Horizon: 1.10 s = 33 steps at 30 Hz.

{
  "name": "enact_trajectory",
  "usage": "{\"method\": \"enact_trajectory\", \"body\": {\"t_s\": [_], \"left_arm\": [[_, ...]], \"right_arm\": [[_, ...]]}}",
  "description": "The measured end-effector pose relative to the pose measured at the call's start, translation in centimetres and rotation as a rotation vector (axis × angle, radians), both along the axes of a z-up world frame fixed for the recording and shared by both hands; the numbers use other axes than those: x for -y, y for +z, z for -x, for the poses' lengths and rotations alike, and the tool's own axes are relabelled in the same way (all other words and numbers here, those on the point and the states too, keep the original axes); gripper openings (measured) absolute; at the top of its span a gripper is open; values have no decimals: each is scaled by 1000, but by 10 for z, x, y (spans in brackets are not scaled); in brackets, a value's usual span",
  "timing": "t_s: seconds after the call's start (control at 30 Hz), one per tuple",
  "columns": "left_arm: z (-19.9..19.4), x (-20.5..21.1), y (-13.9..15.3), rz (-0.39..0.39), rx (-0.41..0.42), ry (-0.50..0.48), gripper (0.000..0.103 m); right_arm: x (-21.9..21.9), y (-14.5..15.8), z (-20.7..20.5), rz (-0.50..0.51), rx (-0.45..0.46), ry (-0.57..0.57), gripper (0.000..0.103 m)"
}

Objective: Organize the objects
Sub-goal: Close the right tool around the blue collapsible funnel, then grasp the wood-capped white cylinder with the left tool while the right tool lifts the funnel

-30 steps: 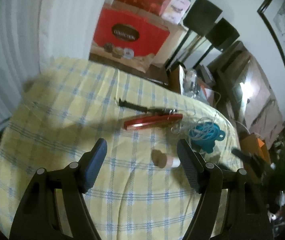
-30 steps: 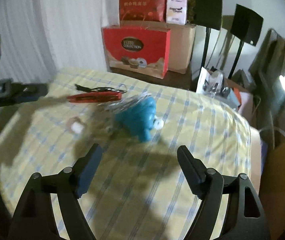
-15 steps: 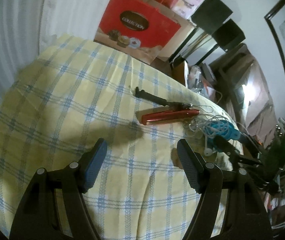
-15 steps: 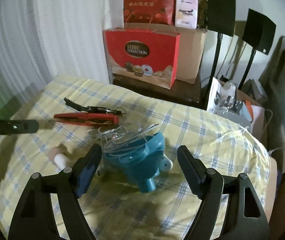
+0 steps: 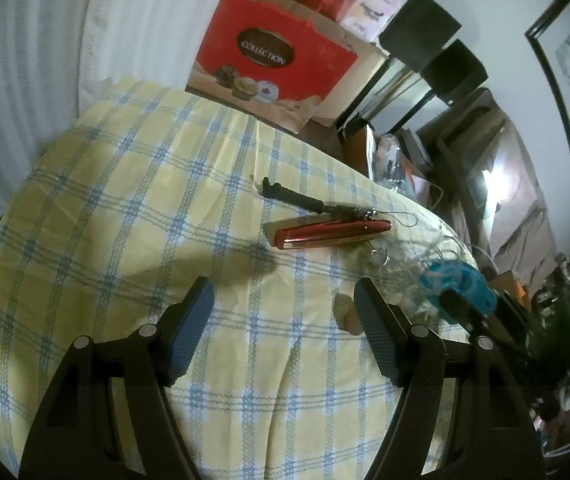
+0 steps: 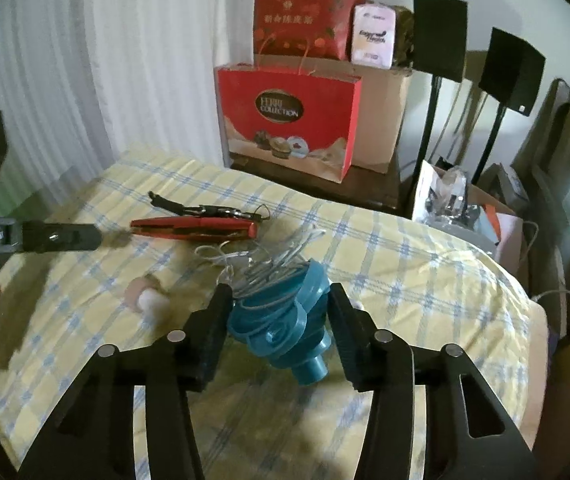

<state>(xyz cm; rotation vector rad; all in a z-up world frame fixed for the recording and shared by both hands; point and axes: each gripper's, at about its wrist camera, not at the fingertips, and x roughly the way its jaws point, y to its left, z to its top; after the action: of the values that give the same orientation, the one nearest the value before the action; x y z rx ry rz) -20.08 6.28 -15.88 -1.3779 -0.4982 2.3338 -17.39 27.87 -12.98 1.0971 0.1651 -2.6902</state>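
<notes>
A blue funnel (image 6: 285, 320) with tangled white cable (image 6: 261, 260) on it lies on the yellow checked tablecloth (image 6: 405, 280). My right gripper (image 6: 279, 320) has its fingers either side of the funnel, touching or nearly so. A red case (image 6: 195, 227) and a black tool (image 6: 205, 210) lie beyond. A small pink and white cylinder (image 6: 145, 296) lies to the left. My left gripper (image 5: 283, 312) is open and empty above the cloth; the red case (image 5: 331, 232), black tool (image 5: 305, 200), funnel (image 5: 459, 284) and cylinder (image 5: 345, 312) show ahead of it.
A red gift bag (image 6: 289, 120), a cardboard box and a second red bag (image 6: 305, 20) stand behind the table. Black speaker stands (image 6: 437, 40) and clutter are at the right. A white curtain (image 6: 85, 60) hangs on the left.
My right gripper has moved forward and narrowed around the blue funnel. My left gripper has shifted slightly; the view shows the red case a little farther right.
</notes>
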Motion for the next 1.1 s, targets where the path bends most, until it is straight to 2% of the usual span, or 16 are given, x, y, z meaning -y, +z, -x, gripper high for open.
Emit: {"method": "enact_trajectory", "body": {"t_s": [0.13, 0.37, 0.5, 0.63, 0.93, 1.03, 1.07, 1.1], "left_arm": [[-1, -11, 4, 16, 0, -26, 69], [-10, -36, 6, 67, 2, -102, 69], [-14, -50, 4, 119, -6, -126, 69], [-19, -67, 2, 125, -15, -181, 70], [-22, -97, -2, 166, -63, -209, 70], [-25, -100, -4, 181, -94, -187, 67], [-25, -100, -4, 186, -101, -178, 62], [-26, -100, -5, 197, -111, -164, 52]], "right_arm": [[-9, 6, -26, 44, 4, -38, 43], [-32, -7, -61, 131, 105, -144, 43], [-42, -12, -76, 137, 134, -190, 55], [-50, -6, -87, 148, 116, -214, 61], [-41, -5, -92, 53, 100, -198, 73], [-39, -9, -91, 53, 110, -194, 73], [-38, -10, -91, 55, 109, -194, 73], [-39, -10, -92, 58, 108, -194, 73]]}}
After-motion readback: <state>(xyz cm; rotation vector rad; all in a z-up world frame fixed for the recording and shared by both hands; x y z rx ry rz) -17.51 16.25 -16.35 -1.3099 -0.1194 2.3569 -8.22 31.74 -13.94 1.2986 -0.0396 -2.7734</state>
